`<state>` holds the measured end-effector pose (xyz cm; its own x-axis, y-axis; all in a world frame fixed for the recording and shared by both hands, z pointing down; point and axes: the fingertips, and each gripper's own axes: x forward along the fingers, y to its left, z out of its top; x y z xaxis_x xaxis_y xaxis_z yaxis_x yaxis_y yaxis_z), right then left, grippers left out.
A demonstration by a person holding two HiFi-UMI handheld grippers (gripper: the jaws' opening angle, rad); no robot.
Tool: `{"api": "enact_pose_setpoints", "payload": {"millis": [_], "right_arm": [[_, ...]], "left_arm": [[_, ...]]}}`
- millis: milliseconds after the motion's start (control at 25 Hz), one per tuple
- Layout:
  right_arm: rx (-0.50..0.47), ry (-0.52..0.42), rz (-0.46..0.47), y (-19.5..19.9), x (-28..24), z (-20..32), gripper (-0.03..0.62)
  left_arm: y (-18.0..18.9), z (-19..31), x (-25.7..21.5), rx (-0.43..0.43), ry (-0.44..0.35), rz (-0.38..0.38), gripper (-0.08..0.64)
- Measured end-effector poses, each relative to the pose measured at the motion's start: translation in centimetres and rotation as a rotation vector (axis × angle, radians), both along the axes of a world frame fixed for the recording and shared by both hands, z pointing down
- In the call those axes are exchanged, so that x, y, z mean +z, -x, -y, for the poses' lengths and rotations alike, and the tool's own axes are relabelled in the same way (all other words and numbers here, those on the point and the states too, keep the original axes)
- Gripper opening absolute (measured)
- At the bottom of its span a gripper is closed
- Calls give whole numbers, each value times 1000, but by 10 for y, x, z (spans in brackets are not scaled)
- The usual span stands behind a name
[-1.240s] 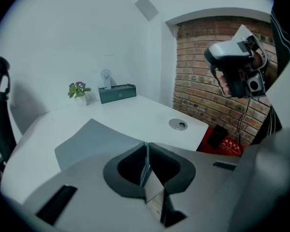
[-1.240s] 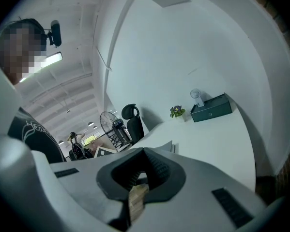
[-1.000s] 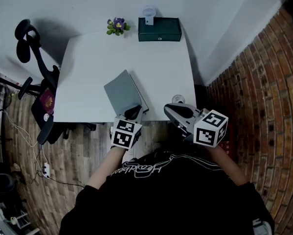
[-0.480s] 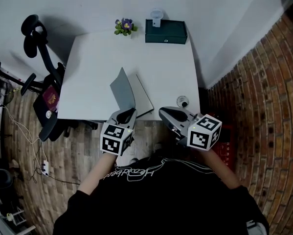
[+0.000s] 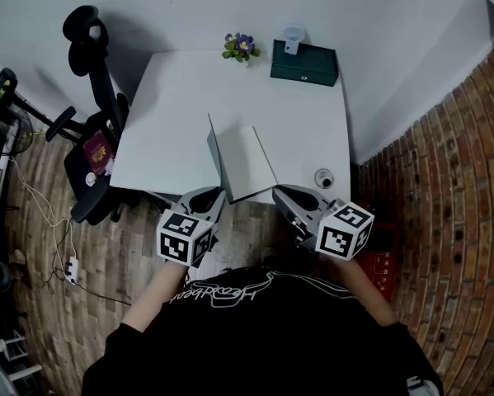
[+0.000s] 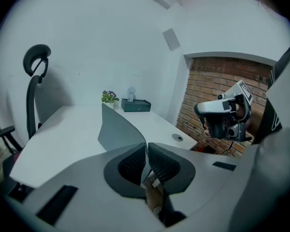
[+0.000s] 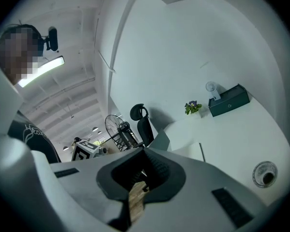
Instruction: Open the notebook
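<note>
1. Grey-covered notebook [image 5: 251, 165]: lies at the near edge of the white table [image 5: 172, 97], about midway along it. The cover stands almost upright on the left side, and a white page lies flat to its right.
2. Left gripper [image 5: 216, 195]: jaws are pinched together on the near end of the raised cover, at the table's near edge.
3. Right gripper [image 5: 281, 192]: jaws are closed with nothing between them. It sits at the near edge, just beside the notebook's near right corner; contact cannot be told.
4. Dark green box [image 5: 304, 63]: sits at the far edge, towards the far right corner, with a small potted plant [image 5: 241, 46] just to its left.
5. Round cable port [image 5: 323, 177]: set in the near right corner.
6. Black office chair [image 5: 94, 64]: stands off the left edge.
</note>
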<state>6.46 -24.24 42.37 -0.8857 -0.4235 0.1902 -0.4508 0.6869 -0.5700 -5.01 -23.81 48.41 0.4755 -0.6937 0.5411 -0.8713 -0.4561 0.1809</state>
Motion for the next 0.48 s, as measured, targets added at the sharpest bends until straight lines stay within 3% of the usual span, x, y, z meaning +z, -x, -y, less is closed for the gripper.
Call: {"api": "enact_pose_setpoints", "payload": {"millis": [280,480], "right_arm": [[-49,-10,-6,34,-3,-7,0],[-68,-9,-13,51,-2,-9,0]], "left_arm": [[37,-20,6,-69,31,-23,44],[60,-30,19,-130,75,-101,44]]}}
